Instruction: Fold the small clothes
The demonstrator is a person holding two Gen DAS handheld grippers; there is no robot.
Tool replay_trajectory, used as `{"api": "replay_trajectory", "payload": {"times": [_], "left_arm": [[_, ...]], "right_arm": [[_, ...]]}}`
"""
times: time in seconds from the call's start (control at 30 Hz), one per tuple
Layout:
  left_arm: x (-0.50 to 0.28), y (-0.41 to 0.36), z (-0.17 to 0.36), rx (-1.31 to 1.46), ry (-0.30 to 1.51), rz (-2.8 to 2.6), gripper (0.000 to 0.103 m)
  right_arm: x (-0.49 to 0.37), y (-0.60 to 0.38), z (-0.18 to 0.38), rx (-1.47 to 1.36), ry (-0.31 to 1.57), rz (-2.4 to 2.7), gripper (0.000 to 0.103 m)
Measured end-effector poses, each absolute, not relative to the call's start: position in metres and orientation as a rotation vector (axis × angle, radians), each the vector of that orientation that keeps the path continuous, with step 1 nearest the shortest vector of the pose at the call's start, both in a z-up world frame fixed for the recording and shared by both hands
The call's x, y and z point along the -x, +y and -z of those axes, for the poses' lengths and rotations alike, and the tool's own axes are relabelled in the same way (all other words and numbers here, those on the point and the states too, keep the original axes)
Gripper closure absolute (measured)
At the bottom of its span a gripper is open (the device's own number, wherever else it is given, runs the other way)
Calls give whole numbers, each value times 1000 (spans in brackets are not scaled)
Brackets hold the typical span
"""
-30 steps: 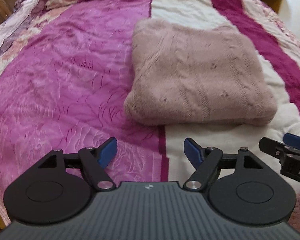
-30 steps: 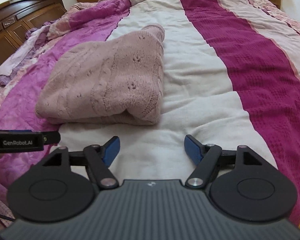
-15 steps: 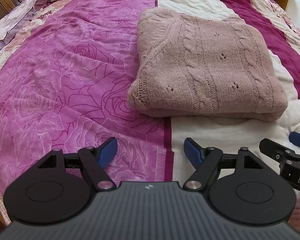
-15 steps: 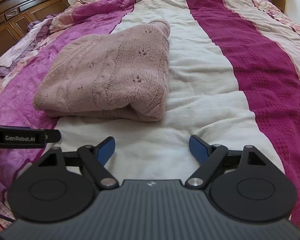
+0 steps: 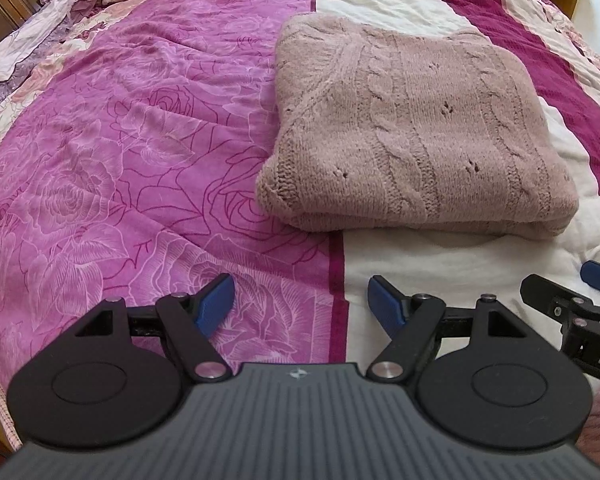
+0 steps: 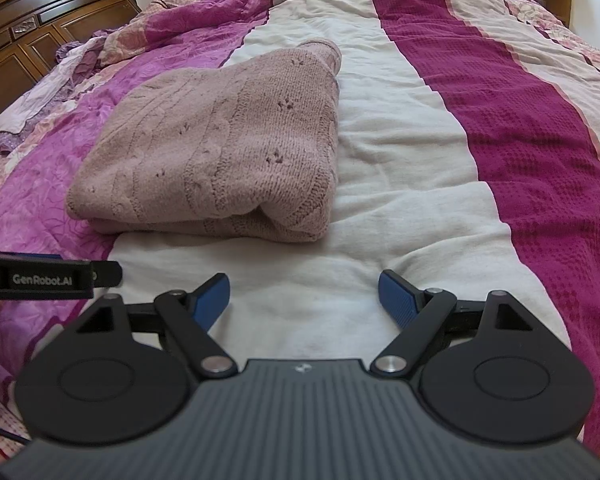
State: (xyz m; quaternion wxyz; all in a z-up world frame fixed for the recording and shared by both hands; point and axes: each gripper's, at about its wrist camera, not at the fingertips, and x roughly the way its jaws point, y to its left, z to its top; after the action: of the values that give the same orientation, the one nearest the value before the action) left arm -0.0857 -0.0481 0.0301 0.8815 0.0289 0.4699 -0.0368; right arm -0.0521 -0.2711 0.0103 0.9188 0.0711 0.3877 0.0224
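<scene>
Left wrist: folded sweater (image 5: 416,136) on bed (image 5: 120,128), tongs (image 5: 302,300) empty.

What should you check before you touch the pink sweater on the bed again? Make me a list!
1. Left gripper open with nothing between its pads: ok.
2. Right gripper open and empty; its jaws have just been opening a little: ok.
3. Pink cable-knit sweater folded into a neat rectangle, layers stacked: ok.
4. Sweater lying flat on the bedspread, not hanging off an edge: ok.
5. Both grippers apart from the sweater, bare bedspread between them and it: ok.
6. Sleeves tucked inside the fold: cannot tell, the inner layers are hidden.
</scene>
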Motion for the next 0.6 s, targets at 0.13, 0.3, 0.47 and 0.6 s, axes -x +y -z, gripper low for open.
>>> {"api": "replay_trajectory", "payload": {"times": [0.13,0.3,0.47,0.6], "left_arm": [[86,-48,-30,-61,979,77,23],[86,-48,-29,-63,979,77,23],[86,-48,-28,-63,979,77,23],[86,-48,-28,-63,979,77,23]], "right_arm": [[52,-271,-10,-146,797,-46,20],[52,-271,-10,-145,797,-46,20],[52,-271,-10,-145,797,-46,20],[52,-271,-10,-145,797,-46,20]]}}
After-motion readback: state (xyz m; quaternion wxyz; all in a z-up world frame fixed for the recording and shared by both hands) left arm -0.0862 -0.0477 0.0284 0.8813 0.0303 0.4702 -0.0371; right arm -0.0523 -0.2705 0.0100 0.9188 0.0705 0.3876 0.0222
